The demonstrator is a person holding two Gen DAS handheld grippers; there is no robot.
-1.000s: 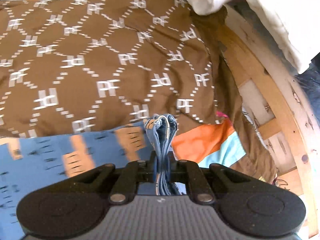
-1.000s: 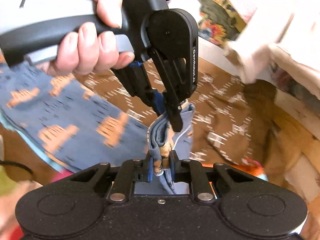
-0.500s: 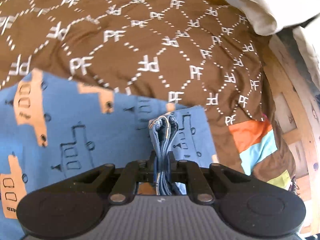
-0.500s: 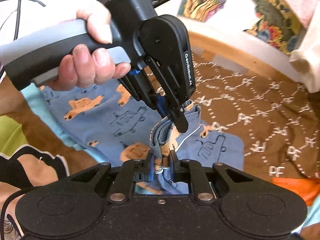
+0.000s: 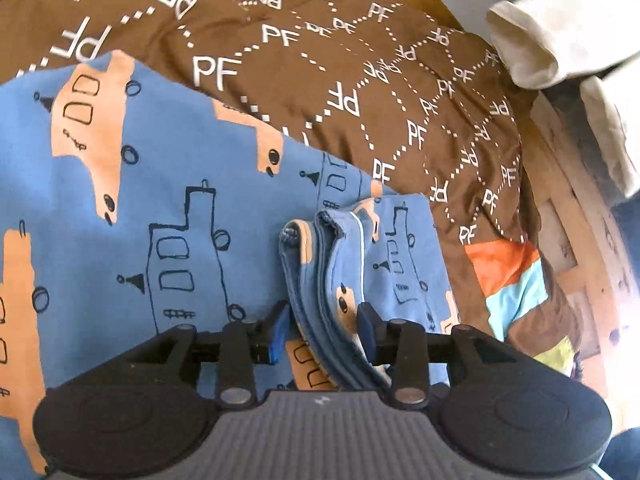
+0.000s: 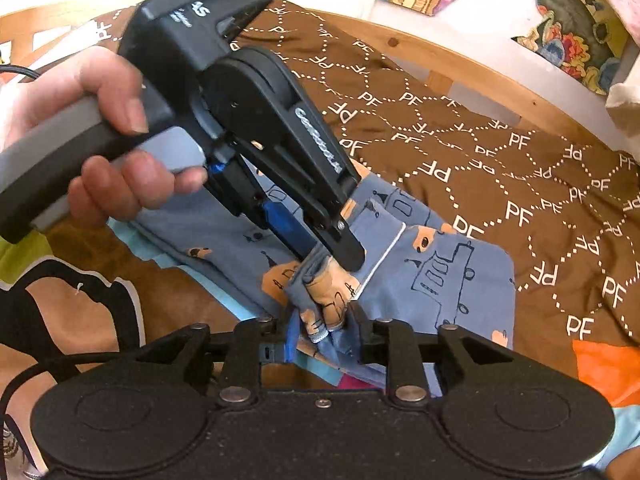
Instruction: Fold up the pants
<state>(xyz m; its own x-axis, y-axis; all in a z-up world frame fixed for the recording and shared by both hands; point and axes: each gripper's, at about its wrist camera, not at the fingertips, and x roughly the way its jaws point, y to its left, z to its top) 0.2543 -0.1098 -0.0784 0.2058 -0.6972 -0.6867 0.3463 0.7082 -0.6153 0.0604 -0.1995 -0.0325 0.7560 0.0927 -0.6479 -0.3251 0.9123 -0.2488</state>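
The blue pants (image 5: 168, 208) with orange vehicle prints lie folded over on the brown "PF" blanket (image 5: 320, 60). My left gripper (image 5: 322, 330) is open, its jaws spread on either side of the bunched cuff layers (image 5: 320, 264), which rest loose between them. My right gripper (image 6: 324, 334) is open too, with the same bunched cuffs (image 6: 328, 288) lying between its jaws. In the right wrist view the left gripper (image 6: 320, 248) comes in from the upper left, held by a hand, its tips down on the cuffs. The pants (image 6: 440, 280) spread out to the right.
The wooden bed frame (image 6: 460, 64) curves along the far edge of the blanket. Cream cloth (image 5: 560, 40) lies at the upper right. An orange and turquoise patch (image 5: 508, 276) of the bedding shows to the right. Patterned fabric (image 6: 580, 20) lies beyond the frame.
Both grippers carried the cuffs down onto the pants and then opened. The cuffs, pinched tight half a second ago, now lie loose between the spread jaws.
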